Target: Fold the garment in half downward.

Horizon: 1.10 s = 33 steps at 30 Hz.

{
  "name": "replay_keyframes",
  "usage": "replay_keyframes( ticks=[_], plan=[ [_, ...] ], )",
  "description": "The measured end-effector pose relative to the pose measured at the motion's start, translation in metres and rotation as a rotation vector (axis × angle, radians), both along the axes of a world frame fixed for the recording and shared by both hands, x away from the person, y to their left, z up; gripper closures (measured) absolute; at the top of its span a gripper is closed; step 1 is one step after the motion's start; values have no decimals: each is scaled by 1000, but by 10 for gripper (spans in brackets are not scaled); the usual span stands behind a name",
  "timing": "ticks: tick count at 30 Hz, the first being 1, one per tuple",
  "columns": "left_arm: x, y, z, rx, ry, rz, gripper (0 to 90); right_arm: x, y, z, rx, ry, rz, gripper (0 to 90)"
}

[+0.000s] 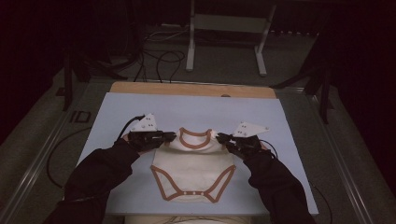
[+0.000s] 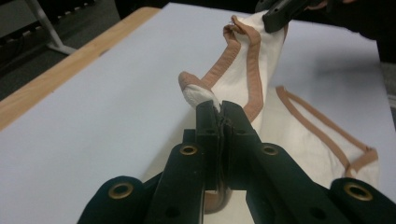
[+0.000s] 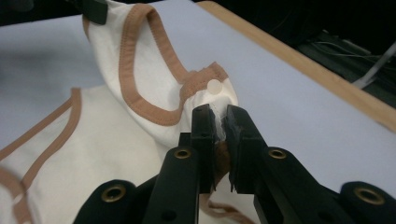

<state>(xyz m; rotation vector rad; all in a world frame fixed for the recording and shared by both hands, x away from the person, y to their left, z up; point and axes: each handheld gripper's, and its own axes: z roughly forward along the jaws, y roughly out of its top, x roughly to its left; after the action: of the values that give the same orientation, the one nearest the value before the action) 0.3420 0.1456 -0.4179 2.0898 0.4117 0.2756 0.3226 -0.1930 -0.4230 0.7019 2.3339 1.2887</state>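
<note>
Left hand-held gripper (image 1: 169,136) and right hand-held gripper (image 1: 221,137) each pinch a shoulder of the cream bodysuit (image 1: 194,170), which in the high view lies mid-tabletop (image 1: 196,105) toward the near edge, snap crotch nearest the person, neckline lifted. From the left gripper view the jaws are clamped tight on shoulder fabric, garment stretched toward the other tool. Right gripper view shows the same firm pinch, so I'd say it's laid out but any folding remains.
</note>
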Motion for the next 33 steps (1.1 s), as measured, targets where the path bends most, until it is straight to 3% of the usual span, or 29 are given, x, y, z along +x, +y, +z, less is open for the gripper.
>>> replay_keyframes(
  ticks=[13,18,22,25,33],
  plan=[
    [-38,-3,-31,-4,17,-61,882,-31,4,-32,-24,73,60,824],
    [-44,1,-35,-9,32,-69,882,-39,3,-34,-15,80,72,823],
    [-53,4,-41,-21,45,-73,881,-46,-1,-35,-7,78,47,823],
    [-60,5,-48,-34,62,-75,881,-52,-6,-41,21,108,50,822],
    [-69,4,-52,-18,66,-103,881,-68,-4,-44,16,117,80,823]
  ],
)
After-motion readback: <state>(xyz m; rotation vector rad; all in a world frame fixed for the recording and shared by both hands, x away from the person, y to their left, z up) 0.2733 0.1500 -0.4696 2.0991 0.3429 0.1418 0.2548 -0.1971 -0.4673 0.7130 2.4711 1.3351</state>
